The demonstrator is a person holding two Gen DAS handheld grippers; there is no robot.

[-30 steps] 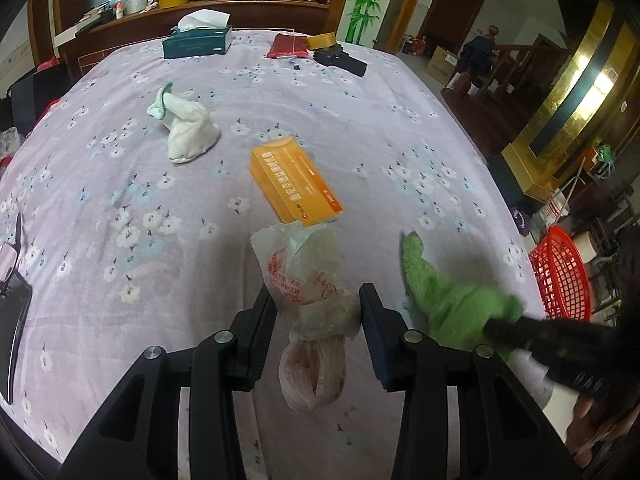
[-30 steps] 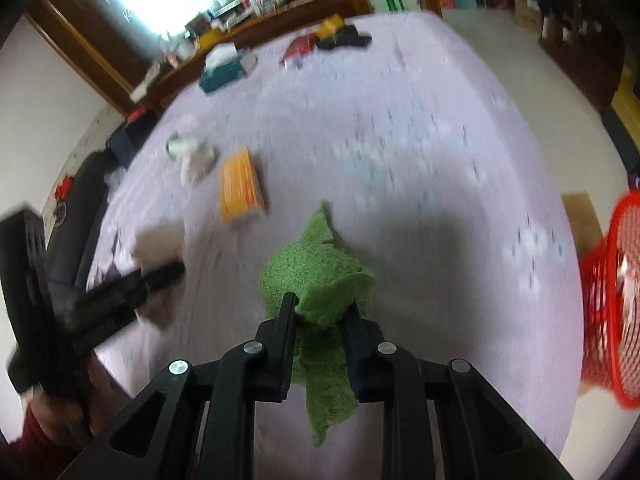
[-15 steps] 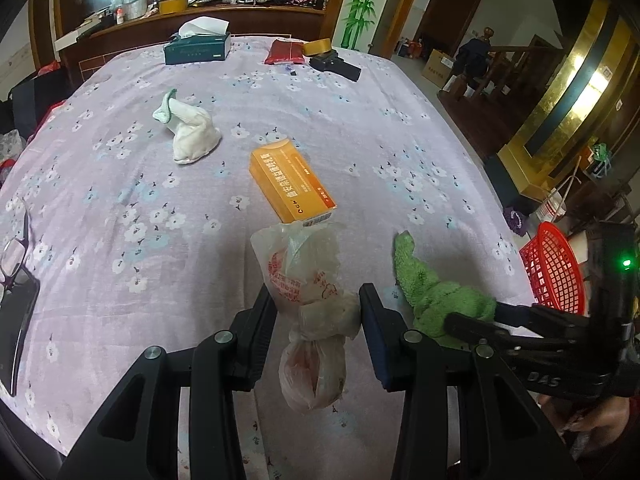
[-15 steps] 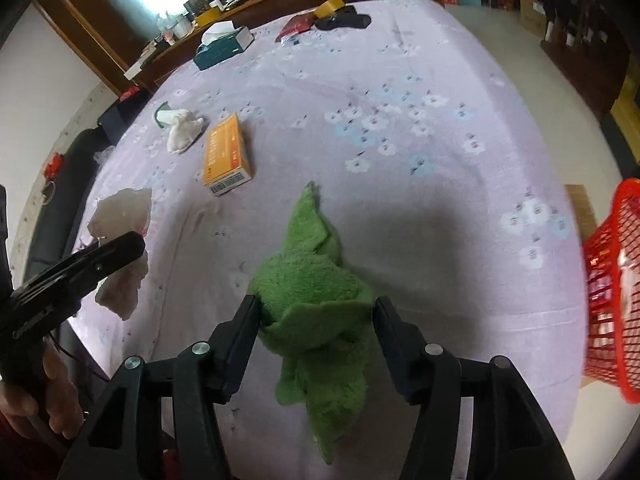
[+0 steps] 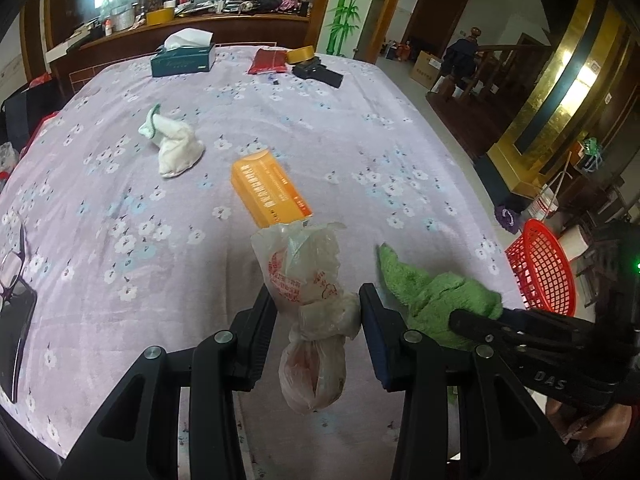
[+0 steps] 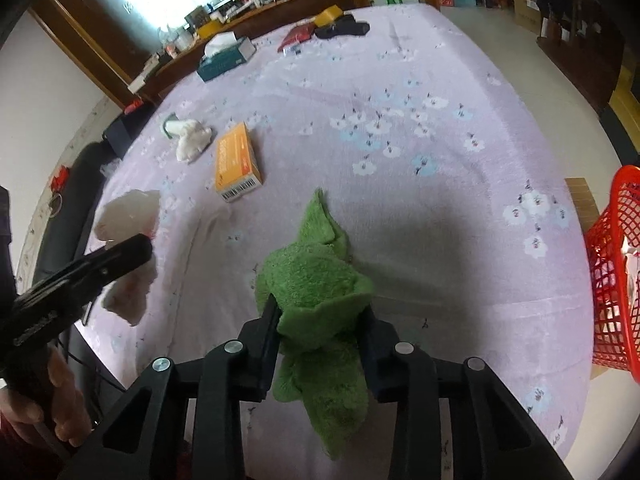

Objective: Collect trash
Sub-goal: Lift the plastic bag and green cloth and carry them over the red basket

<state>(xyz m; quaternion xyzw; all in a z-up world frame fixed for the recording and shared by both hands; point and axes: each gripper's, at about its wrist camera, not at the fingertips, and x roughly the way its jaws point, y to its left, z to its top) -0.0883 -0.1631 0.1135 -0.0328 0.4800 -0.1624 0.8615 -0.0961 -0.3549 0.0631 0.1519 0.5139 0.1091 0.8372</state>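
Observation:
My left gripper (image 5: 316, 308) is shut on a knotted clear plastic bag (image 5: 308, 280) with red print, held above the near edge of the purple flowered bed (image 5: 120, 200). My right gripper (image 6: 320, 312) is shut on a crumpled green cloth (image 6: 316, 280), also near the bed's front edge; the cloth shows in the left wrist view (image 5: 432, 292) too. An orange box (image 5: 268, 188) lies on the bed just beyond the bag. A white cloth bundle (image 5: 172, 144) lies further back left. A red mesh basket (image 6: 616, 272) stands on the floor at the right.
A green tissue box (image 5: 184, 60), a red pouch (image 5: 268, 60), a tape roll (image 5: 300, 54) and a black item (image 5: 320, 74) lie at the bed's far end. Glasses on a dark device (image 5: 12, 292) lie at the left edge. A cluttered wooden headboard shelf (image 5: 200, 20) runs behind.
The right gripper opened half a second ago and has now closed back on the green cloth. The left gripper still holds the bag; it has drifted slightly.

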